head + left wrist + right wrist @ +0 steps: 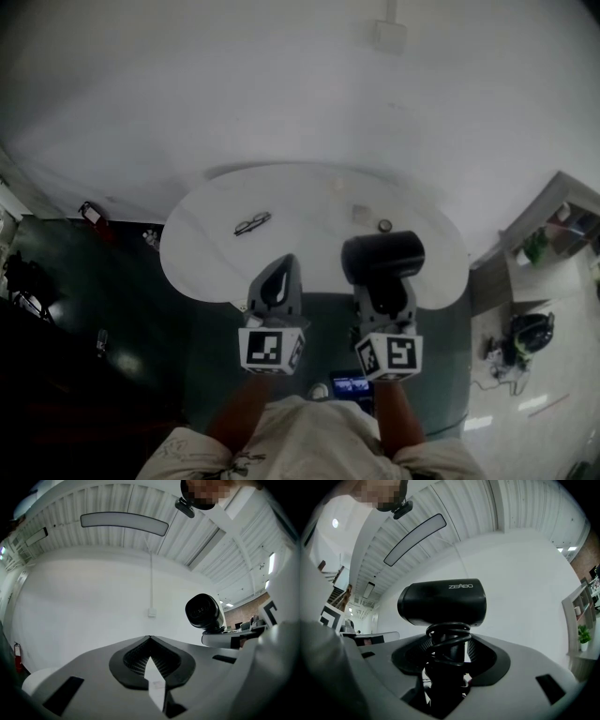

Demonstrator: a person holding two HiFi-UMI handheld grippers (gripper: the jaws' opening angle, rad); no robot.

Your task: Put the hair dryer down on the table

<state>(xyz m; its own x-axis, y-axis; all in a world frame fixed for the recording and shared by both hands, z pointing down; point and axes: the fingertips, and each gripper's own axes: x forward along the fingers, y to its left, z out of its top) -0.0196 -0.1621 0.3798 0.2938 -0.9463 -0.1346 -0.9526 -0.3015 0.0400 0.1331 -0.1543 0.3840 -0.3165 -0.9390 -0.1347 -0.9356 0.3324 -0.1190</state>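
R hand-held gripper (447,660) clamps hair dryer (443,603) handle; barrel just past jaw tips, above table (309,202).

Count from where I stand:
- 1 table (206,258)
- on it: 1 pair of glasses (251,223), plus 1 small round item (384,226), can't tell what
- 1 hair dryer (382,255), with 1 coiled cord (449,637) round its handle
- 2 grippers: left gripper (284,264) and right gripper (384,292)
- 2 marker cubes: left cube (270,349) and right cube (390,354)
- 1 person (309,436)
- 1 wall box (389,36)
- 1 shelf unit (555,208) off to the right, with 1 plant (536,246) in it
- 1 dark bag-like thing (530,333) on the floor, too small to name
- 1 long ceiling lamp (124,522)
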